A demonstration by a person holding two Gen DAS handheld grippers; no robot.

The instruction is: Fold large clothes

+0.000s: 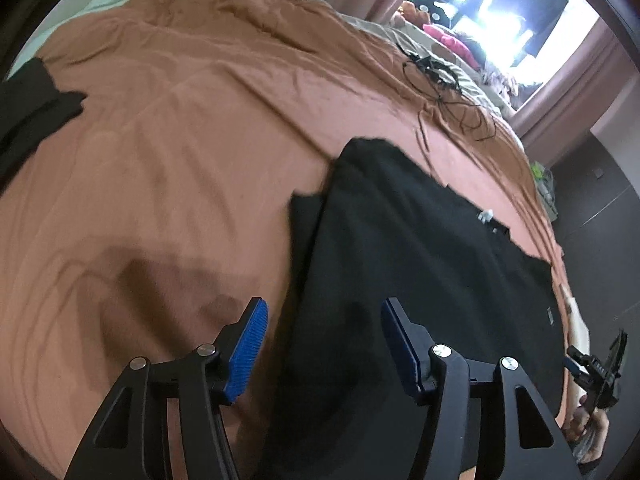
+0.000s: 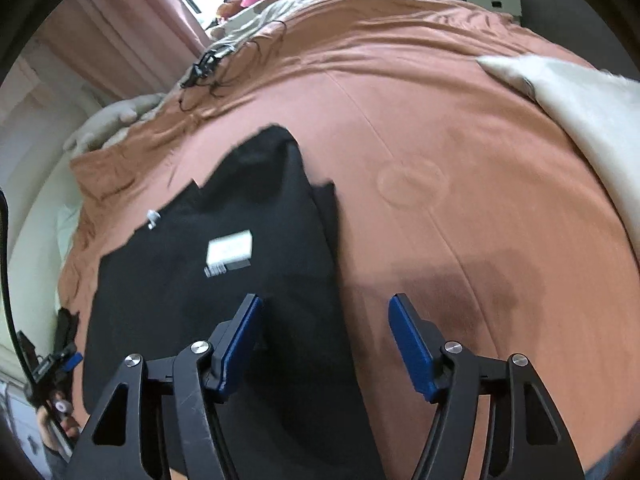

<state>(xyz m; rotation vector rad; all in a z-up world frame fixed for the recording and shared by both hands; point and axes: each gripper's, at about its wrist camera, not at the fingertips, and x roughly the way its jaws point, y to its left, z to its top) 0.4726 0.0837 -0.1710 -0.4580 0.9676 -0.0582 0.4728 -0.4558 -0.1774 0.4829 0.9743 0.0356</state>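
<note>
A black garment (image 1: 412, 264) lies partly folded on the orange-brown bed sheet (image 1: 168, 152), one side turned over the body and a sleeve edge sticking out. In the right wrist view the garment (image 2: 240, 288) shows a white label (image 2: 230, 251) on top. My left gripper (image 1: 324, 316) is open and empty, hovering above the garment's left edge. My right gripper (image 2: 326, 316) is open and empty above the garment's right edge. Each gripper also shows small at the other view's edge, the right one in the left wrist view (image 1: 596, 364) and the left one in the right wrist view (image 2: 56, 360).
A tangle of black cable (image 1: 440, 80) lies on the sheet beyond the garment. Another dark cloth (image 1: 32, 112) lies at the far left. A cream pillow (image 2: 580, 100) sits at the right. Toys and a bright window (image 1: 500, 12) are behind the bed.
</note>
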